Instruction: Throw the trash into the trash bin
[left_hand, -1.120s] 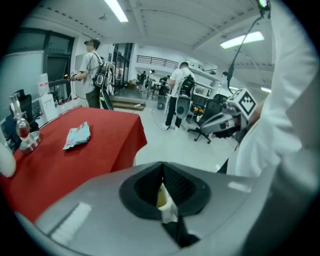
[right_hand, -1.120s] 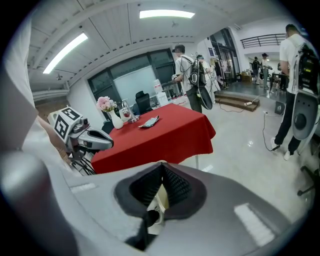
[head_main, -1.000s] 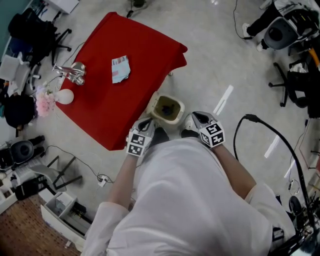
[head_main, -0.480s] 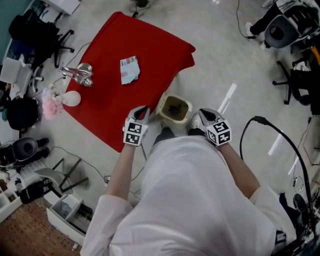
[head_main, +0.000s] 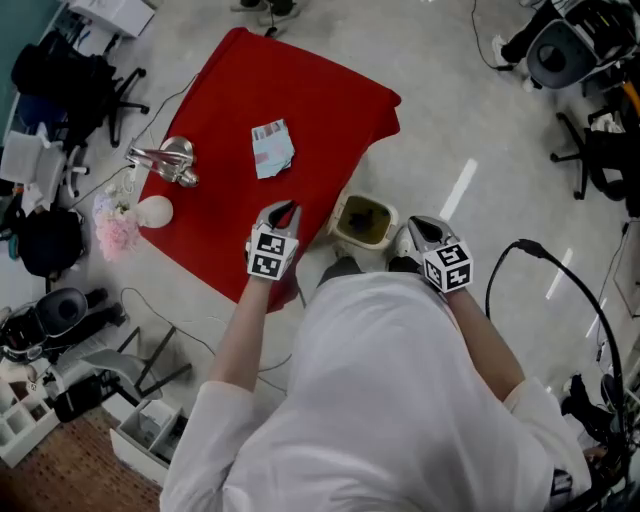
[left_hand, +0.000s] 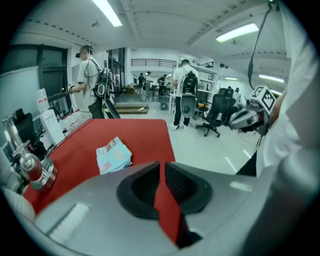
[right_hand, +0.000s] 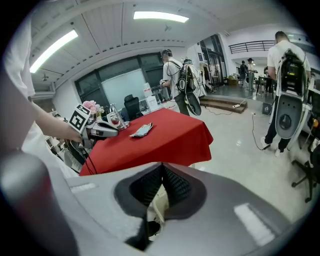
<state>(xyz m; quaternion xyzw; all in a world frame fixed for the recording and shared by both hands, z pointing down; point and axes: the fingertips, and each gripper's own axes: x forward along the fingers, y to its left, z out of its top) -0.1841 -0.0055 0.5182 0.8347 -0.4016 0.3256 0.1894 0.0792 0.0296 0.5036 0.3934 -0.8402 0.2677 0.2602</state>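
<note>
Swinging away from the trash bin, the left gripper is now hanging over the near edge of the table, where a second ago it was sitting just left of the bin's rim. Its fingers have just been opening. They are standing only slightly apart, with a thin slit running up to the tips. Nothing is lying between them; only the red cloth is showing through the gap.

The trash, a crumpled pale blue and pink wrapper, is lying untouched on the cloth toward the far middle of the table, beyond the left gripper's tips and clear of them. That gripper is pointing toward it, so it seems to be reaching for a pick-up, with the fingers parting in readiness. They are probably going to need to spread wider to take in the wrapper.

The right gripper is staying just right of the bin, its fingers pressing tip to tip and holding nothing. It appears to be waiting out of the way, leaving the bin's mouth free.

The bin is standing on the floor just off the table's near right corner, with something dark already lying inside. That spot is likely keeping the carry from cloth to bin short.
</note>
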